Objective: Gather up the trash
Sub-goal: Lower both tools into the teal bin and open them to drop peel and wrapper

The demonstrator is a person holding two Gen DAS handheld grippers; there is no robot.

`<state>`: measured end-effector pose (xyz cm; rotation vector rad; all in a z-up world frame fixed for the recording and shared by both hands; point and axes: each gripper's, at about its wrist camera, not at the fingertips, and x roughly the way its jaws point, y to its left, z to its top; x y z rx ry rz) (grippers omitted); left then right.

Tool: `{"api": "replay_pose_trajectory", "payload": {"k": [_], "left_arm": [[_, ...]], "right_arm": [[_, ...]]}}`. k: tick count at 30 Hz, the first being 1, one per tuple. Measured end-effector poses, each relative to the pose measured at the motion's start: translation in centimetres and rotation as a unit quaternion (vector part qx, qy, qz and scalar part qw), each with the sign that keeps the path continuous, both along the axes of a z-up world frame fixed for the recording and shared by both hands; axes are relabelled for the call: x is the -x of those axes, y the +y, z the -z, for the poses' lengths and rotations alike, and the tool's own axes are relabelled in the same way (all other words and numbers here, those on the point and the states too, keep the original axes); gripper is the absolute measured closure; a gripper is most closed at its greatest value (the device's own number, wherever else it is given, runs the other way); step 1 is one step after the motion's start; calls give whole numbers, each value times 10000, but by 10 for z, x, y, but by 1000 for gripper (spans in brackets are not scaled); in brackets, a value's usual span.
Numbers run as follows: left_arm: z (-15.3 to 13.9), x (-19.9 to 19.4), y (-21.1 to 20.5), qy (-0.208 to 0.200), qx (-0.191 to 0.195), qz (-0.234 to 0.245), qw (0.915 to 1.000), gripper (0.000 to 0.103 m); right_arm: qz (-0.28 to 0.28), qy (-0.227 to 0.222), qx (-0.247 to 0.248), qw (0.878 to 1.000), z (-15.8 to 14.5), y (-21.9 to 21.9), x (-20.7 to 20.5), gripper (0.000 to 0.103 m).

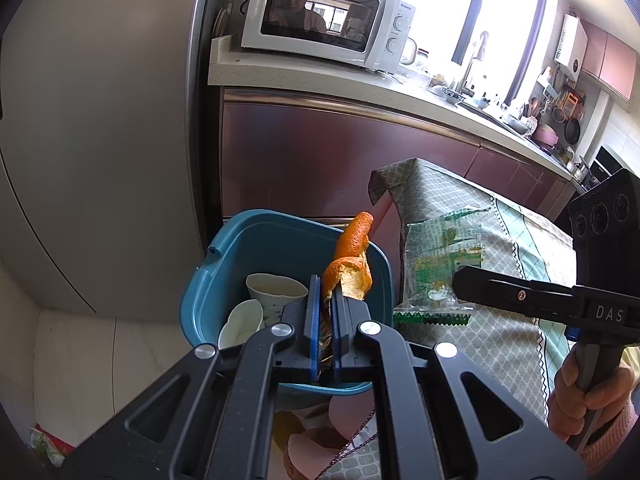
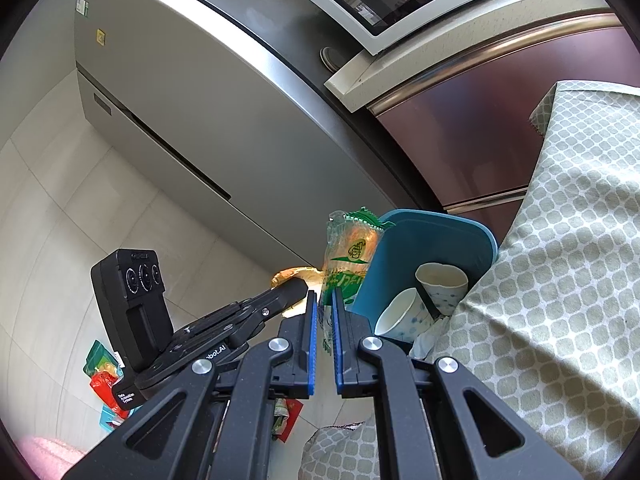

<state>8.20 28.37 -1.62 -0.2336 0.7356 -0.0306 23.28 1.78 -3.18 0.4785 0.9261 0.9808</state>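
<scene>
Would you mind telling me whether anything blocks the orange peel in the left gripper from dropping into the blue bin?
Nothing visible does. The left gripper holds the orange peel above the open blue bin; only two paper cups lie inside, leaving room.

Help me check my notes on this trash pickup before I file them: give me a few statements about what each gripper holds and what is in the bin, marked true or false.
1. The left gripper is shut on an orange peel. True.
2. The right gripper holds a paper cup. False: its jaws are shut on a clear green-printed wrapper.
3. The blue bin holds two paper cups. True.
4. The microwave sits on the floor. False: it is on the counter.
5. More wrappers lie on the floor. True.
</scene>
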Motion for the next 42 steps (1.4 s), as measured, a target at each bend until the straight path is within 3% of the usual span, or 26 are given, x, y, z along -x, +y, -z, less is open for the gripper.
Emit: {"api": "replay_pose_trajectory", "payload": {"k": [42], "left_arm": [[25, -20, 8, 278, -5, -199, 9994, 98]], "right_arm": [[-37, 186, 364, 9992, 16, 26, -14, 97]]}}
